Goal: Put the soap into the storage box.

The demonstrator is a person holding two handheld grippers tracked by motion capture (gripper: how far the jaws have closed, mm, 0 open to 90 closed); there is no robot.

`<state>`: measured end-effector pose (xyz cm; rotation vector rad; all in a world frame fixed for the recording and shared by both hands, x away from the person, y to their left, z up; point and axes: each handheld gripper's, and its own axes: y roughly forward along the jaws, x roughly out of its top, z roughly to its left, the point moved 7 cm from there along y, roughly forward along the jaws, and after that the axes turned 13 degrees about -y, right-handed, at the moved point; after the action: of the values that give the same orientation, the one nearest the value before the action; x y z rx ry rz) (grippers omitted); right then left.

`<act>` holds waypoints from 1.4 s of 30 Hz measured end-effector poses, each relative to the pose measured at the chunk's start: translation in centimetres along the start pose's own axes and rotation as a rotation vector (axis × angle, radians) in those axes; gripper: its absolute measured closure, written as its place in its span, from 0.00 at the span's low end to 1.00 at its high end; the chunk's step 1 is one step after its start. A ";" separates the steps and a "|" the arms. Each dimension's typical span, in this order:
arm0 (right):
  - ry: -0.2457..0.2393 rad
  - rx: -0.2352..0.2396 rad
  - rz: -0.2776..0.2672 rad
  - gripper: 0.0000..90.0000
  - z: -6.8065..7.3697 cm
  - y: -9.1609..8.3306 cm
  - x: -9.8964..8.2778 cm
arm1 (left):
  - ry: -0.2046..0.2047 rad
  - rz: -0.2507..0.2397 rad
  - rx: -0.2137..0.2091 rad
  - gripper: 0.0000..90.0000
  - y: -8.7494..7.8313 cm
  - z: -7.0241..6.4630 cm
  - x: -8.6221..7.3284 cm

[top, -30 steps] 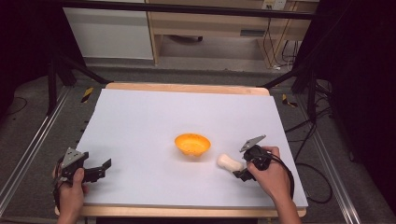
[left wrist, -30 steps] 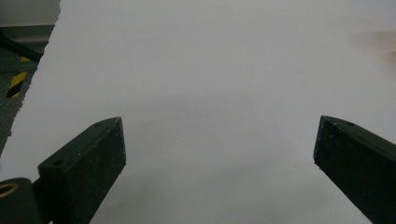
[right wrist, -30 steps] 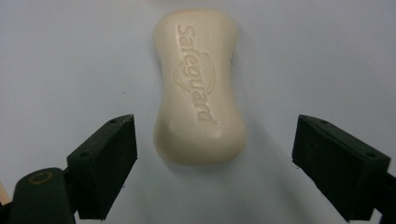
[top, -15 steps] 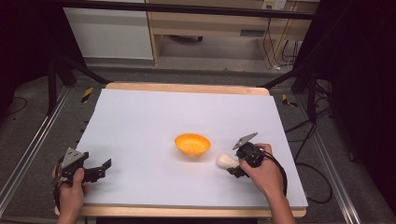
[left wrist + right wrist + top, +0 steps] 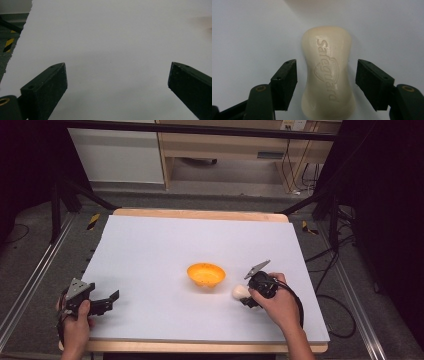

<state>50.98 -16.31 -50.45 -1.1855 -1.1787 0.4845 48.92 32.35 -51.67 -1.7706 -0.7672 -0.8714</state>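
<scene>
A cream bar of soap (image 5: 328,75) with "Safeguard" stamped on it lies flat on the white table sheet (image 5: 150,250), just right of an orange bowl (image 5: 206,274). My right gripper (image 5: 327,72) straddles the soap (image 5: 239,291), and its jaws have just been closing. A narrow gap still shows on each side, so the pads do not touch the bar. My left gripper (image 5: 112,301) rests near the table's front left corner. In its own view the left gripper (image 5: 117,75) stands wide open over bare sheet.
The sheet covers a wooden table (image 5: 200,214) with a metal frame rail (image 5: 30,285) along the left side. Cables (image 5: 325,270) trail on the floor at the right. A cabinet and shelf (image 5: 220,145) stand behind the table.
The right hand has edged left over the soap, and its jaws stand narrower around the bar. The left hand and the bowl have not moved.
</scene>
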 end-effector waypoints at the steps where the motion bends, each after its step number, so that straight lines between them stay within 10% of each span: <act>1: -0.001 0.000 0.005 0.39 0.0 0.1 0.0 | 0.000 0.000 0.000 0.02 0.0 0.0 0.0; 42: -0.052 -0.004 0.043 0.51 0.2 1.4 -0.7 | 0.002 0.010 0.002 0.02 0.1 0.0 0.0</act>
<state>50.96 -16.27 -51.99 -1.2099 -1.2004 0.5490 49.00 32.34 -51.74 -1.7703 -0.7564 -0.8657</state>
